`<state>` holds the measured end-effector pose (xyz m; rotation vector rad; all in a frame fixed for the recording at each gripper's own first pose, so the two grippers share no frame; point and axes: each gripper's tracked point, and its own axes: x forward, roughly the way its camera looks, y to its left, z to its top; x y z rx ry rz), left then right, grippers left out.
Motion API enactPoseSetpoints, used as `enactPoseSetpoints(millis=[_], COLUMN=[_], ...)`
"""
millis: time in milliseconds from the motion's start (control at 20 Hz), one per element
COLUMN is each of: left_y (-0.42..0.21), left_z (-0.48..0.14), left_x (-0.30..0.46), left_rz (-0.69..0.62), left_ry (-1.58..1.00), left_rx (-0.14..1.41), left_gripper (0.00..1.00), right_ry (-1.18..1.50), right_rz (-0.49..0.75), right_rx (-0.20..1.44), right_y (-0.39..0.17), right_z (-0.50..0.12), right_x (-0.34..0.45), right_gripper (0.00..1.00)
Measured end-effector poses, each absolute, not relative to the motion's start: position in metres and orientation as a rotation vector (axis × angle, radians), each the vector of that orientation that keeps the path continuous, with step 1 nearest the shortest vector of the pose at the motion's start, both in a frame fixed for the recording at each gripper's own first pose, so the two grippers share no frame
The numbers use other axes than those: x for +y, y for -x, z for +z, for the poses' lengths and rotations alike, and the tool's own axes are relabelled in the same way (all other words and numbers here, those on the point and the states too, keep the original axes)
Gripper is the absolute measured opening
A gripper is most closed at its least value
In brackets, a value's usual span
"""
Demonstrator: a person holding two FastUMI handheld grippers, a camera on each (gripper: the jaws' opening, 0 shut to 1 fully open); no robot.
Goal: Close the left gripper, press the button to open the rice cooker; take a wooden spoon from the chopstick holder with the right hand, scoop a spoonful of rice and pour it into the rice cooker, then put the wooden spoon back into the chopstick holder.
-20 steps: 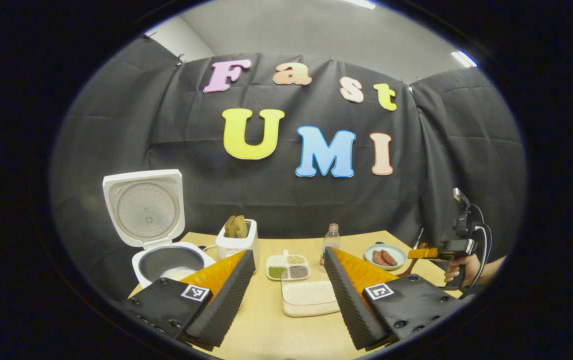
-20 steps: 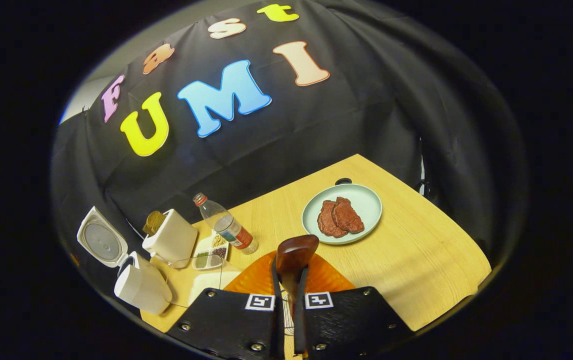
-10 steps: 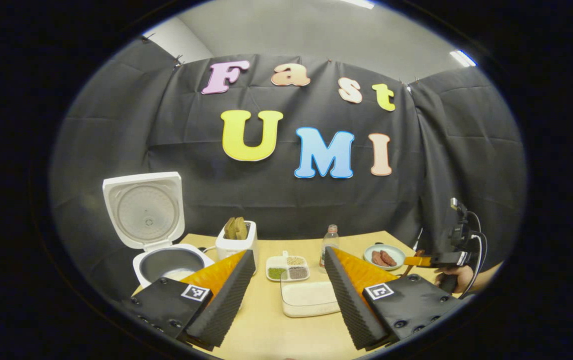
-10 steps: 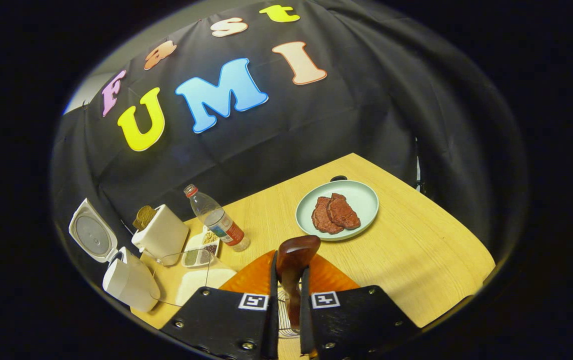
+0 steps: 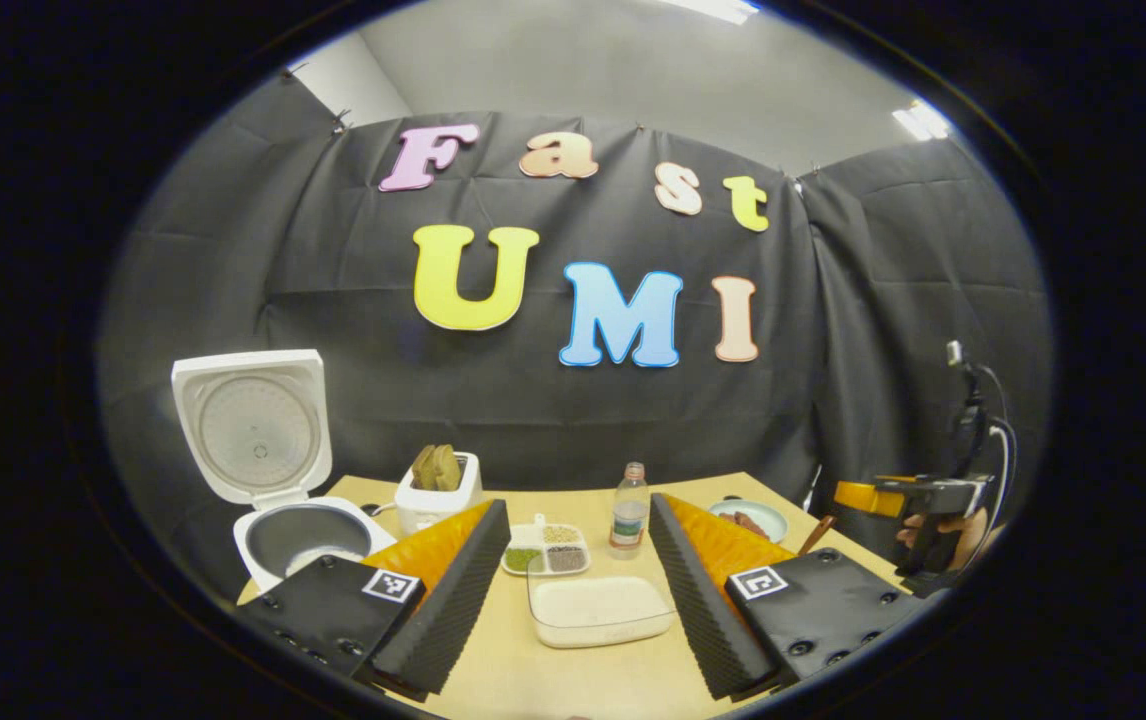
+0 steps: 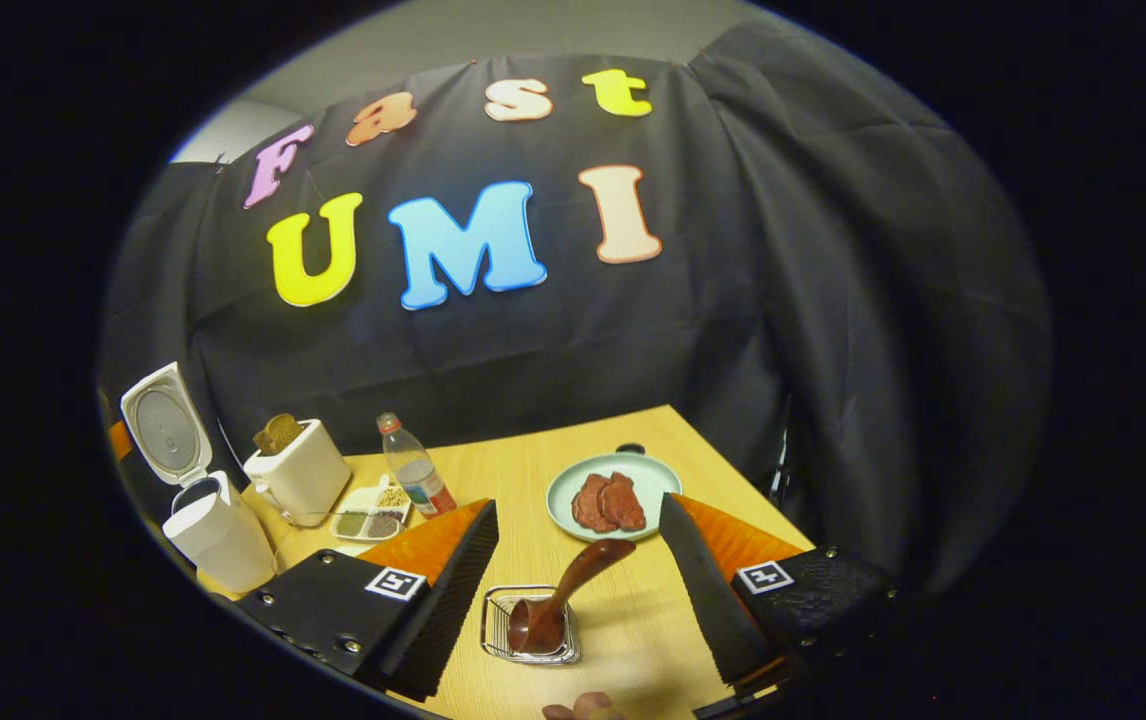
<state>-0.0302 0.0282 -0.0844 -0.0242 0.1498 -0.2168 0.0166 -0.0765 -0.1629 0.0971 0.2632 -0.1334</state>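
The white rice cooker point(image 5: 278, 535) stands open at the left with its lid point(image 5: 248, 425) up; it also shows far left as the rice cooker point(image 6: 218, 530). My left gripper point(image 5: 576, 510) is open and holds nothing, hovering over the clear container of rice point(image 5: 598, 610). My right gripper point(image 6: 578, 515) is open too. Between its fingers and lower down, the dark wooden spoon point(image 6: 573, 585) stands bowl-down in the wire chopstick holder point(image 6: 503, 630), handle leaning right, touching neither finger. The right gripper point(image 5: 918, 495) and its hand appear far right.
On the wooden table point(image 6: 623, 640): a white toaster point(image 6: 298, 478) with bread, a divided tray of grains point(image 6: 371, 517), a plastic bottle point(image 6: 415, 480), and a pale green plate point(image 6: 573, 478) with meat slices. A fingertip point(image 6: 583, 708) shows at the bottom edge.
My right gripper has opened, let go of the spoon and drawn back; the spoon now stands in the chopstick holder. The left gripper stays open and has shifted slightly.
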Motion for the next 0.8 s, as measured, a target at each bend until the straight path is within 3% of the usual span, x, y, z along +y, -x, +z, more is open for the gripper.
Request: enactPoseSetpoints(millis=[400, 800], left_y=[0.023, 0.008], left_z=[-0.065, -0.027], left_x=[0.042, 0.109], left_rz=[-0.201, -0.084], left_ry=[0.016, 0.06], left_rx=[0.112, 0.102], left_gripper=[0.96, 0.96], right_ry=[-0.052, -0.074], right_rz=[-0.031, 0.027], right_rx=[0.108, 0.091], right_y=[-0.008, -0.009], right_z=[-0.066, -0.05], right_x=[-0.014, 0.025], right_gripper=[0.97, 0.98])
